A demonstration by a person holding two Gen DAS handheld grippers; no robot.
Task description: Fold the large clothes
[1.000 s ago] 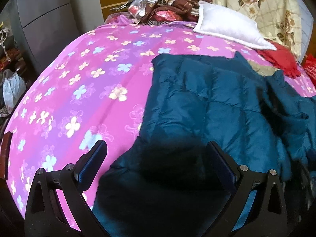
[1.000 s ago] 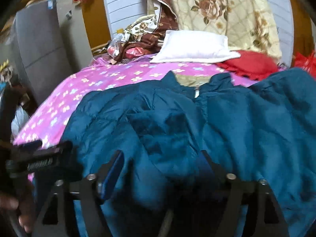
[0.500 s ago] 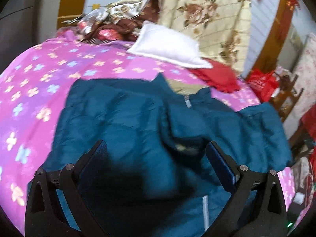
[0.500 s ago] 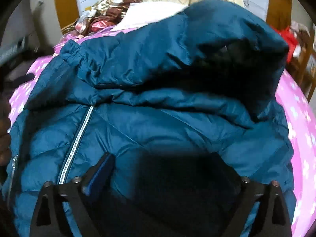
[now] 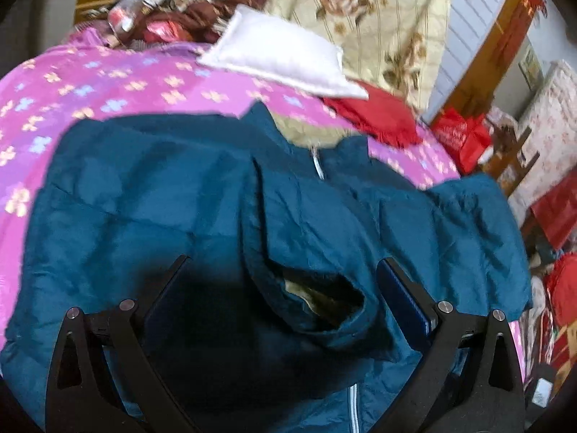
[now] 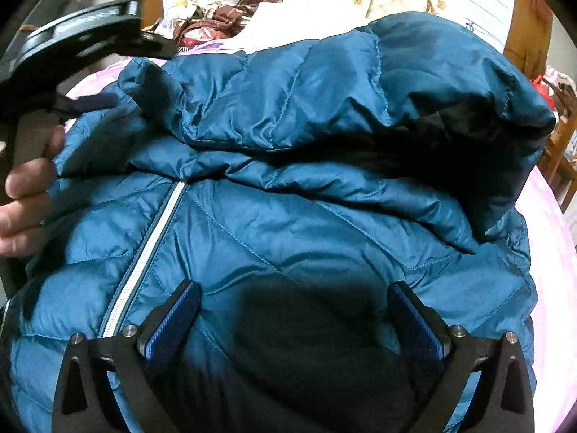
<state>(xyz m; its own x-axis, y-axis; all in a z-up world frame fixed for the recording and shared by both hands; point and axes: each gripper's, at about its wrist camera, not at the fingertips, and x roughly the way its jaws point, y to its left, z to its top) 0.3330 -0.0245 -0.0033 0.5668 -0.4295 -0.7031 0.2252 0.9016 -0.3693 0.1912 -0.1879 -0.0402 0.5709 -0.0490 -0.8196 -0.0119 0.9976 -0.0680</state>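
Both claws, the left claw (image 5: 285, 288) and right claw (image 6: 294, 310), hover spread apart and empty over the teal quilted puffer jacket (image 6: 288, 223) lying on the pink flowered bedspread (image 5: 108, 83), so each should pinch a clean edge before folding.

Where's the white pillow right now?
In the left wrist view the white pillow lies at the far end of the pink floral bedspread, beyond the blue jacket, with the red cloth on its right.
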